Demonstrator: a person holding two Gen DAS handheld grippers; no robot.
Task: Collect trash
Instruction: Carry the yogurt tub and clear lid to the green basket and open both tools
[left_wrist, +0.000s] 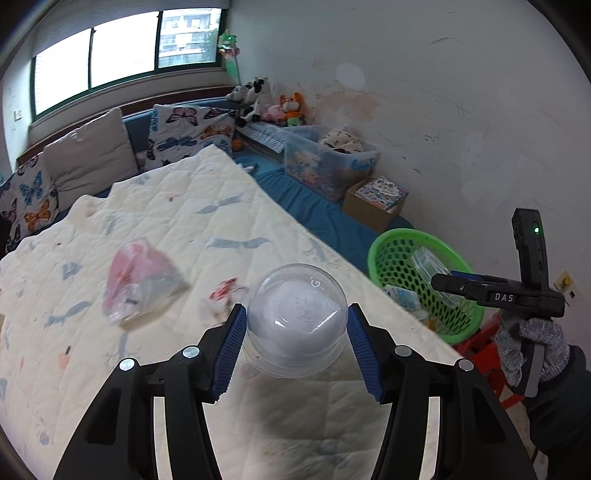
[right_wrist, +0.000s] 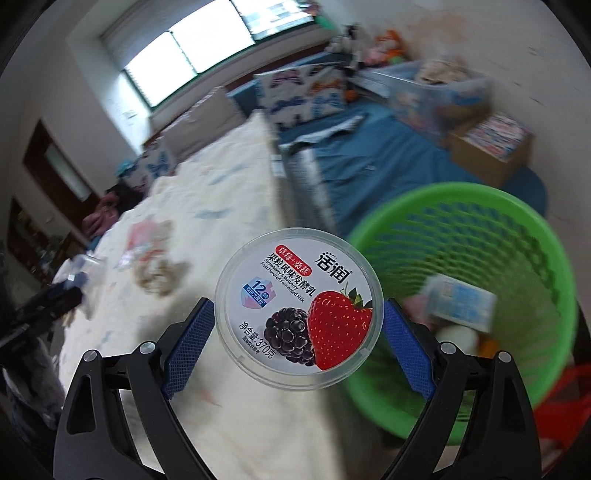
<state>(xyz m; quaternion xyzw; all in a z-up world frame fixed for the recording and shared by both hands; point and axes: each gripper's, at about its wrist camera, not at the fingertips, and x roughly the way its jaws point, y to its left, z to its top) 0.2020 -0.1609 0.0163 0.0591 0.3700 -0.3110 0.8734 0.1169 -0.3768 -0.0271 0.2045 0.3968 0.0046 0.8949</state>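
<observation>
Basket (right_wrist: 480, 236) lies just right of the right jaws holding a lid (right_wrist: 299, 310); left jaws grip a cup (left_wrist: 297, 325), farther off.

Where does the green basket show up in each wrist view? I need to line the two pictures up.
Left wrist: green basket sits right of centre, past the bed's edge, partly behind the right gripper.
Right wrist: it fills the lower right, just past the yogurt lid.
Shared landmark: the cardboard box on the blue mat.
</observation>
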